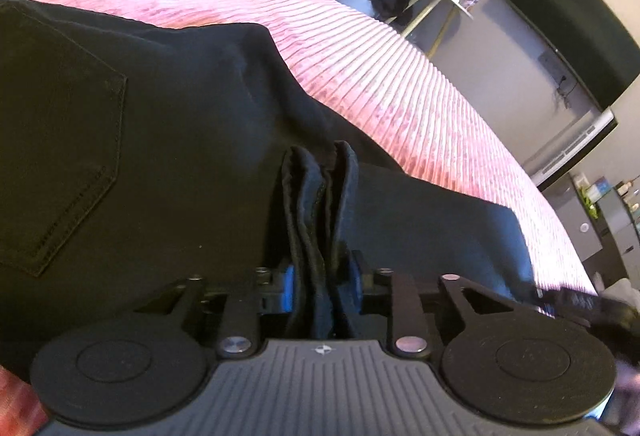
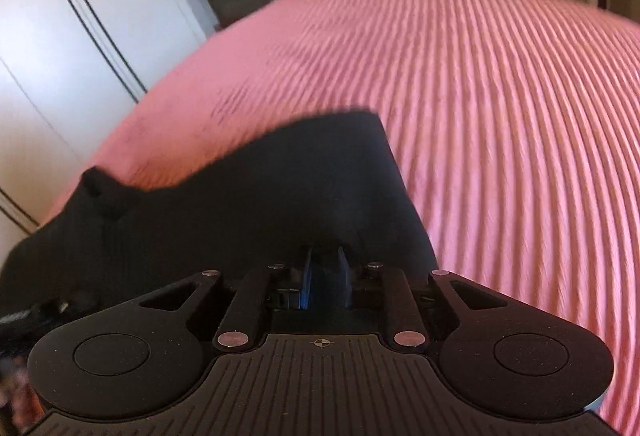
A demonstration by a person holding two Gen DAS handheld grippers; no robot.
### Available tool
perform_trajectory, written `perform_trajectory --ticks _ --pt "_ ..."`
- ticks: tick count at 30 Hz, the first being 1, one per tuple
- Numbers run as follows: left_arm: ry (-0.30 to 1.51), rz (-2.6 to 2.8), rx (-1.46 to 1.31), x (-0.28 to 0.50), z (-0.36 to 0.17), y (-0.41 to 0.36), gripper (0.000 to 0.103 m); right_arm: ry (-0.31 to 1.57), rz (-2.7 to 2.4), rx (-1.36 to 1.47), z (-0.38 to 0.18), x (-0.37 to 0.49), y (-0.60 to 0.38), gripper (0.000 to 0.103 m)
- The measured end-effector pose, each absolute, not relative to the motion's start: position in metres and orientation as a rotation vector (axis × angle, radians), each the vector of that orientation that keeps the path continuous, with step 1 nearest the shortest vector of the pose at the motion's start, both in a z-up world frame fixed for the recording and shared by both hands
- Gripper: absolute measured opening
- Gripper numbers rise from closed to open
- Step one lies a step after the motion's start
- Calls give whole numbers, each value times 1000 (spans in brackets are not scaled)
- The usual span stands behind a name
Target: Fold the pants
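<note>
Both pinching black pants (image 1: 160, 123): left gripper (image 1: 320, 276) on bunched hem, right gripper (image 2: 325, 276) on edge — thick bunch could slip mid-fold w/ uneven pull.

The pants (image 1: 168, 123) are black, of a sturdy stitched cloth, and lie spread on a pink ribbed bed (image 1: 420, 83). In the left wrist view a back pocket (image 1: 60, 139) with double stitching faces up at the left, and the cloth runs rightward in soft folds toward a straight edge. A bunched, hemmed edge stands up in 2 thick folds, pinched between the left tongs (image 1: 322, 276). In the right wrist view the pants (image 2: 280, 195) show as a dark, blurred sheet with a squared corner at the far right, its near part raised and clamped in the right tongs (image 2: 325, 276).
</note>
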State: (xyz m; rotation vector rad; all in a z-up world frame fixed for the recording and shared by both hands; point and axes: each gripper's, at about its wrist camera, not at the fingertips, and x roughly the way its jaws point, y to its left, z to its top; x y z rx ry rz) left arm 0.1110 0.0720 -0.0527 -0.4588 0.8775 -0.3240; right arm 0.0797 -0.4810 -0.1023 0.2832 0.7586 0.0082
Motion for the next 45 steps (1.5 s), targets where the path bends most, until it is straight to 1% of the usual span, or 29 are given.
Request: perform_trajectory --ticks 1,3,4,5,6,9,11,15,16,19,21,24,25,26,29,33,34,35,37,38,41,45 --pt "870 -324 -469 109 -52 78 33 735 -14 264 -102 87 -479 16" --pt "858 -326 -476 112 -51 77 48 714 -39 239 -104 103 -477 16" --pt "853 -332 -477 112 -51 76 51 709 -52 214 -108 112 -475 15" --pt "850 -338 -471 112 -52 73 56 704 -66 187 -112 118 -473 14" --pt "846 -345 -455 110 -51 75 60 695 -72 163 -115 122 -472 14" --pt "832 -357 -390 108 -51 68 69 679 -77 82 -123 125 -464 14" --pt "823 -356 -344 108 -52 60 71 677 -81 77 -122 122 -462 16" --pt "815 -359 -282 109 -53 53 75 759 -74 170 -112 106 -466 20" --pt "813 -362 -273 109 -53 52 76 785 -69 207 -109 99 -469 22" --pt "808 -374 -265 111 -53 47 82 848 -59 316 -105 76 -473 32" --pt "806 -381 -254 109 -53 41 87 863 -66 388 -105 61 -475 33" --pt "801 -388 -224 106 -52 39 89 866 -55 456 -103 37 -473 39" --pt "802 -388 -222 105 -52 40 89 866 -40 471 -101 31 -473 44" --pt "804 -389 -226 103 -51 41 89 864 -33 485 -100 25 -472 46" --pt "807 -384 -258 102 -48 50 89 866 -35 522 -95 10 -475 46" --pt "795 -343 -327 95 -39 64 89 857 -66 671 -96 -10 -497 46" --pt "796 -330 -343 93 -37 68 90 855 -82 708 -96 -15 -502 47" --pt "798 -313 -351 92 -35 69 90 851 -93 730 -97 -18 -507 51" --pt "804 -276 -365 88 -32 73 95 835 -104 776 -100 -27 -514 52" --pt "804 -257 -367 87 -30 74 99 823 -97 815 -102 -31 -518 52" --pt "791 -241 -374 83 -23 76 99 830 -100 900 -109 -37 -524 51" --pt "782 -238 -384 80 -17 74 99 857 -121 901 -110 -38 -523 53"
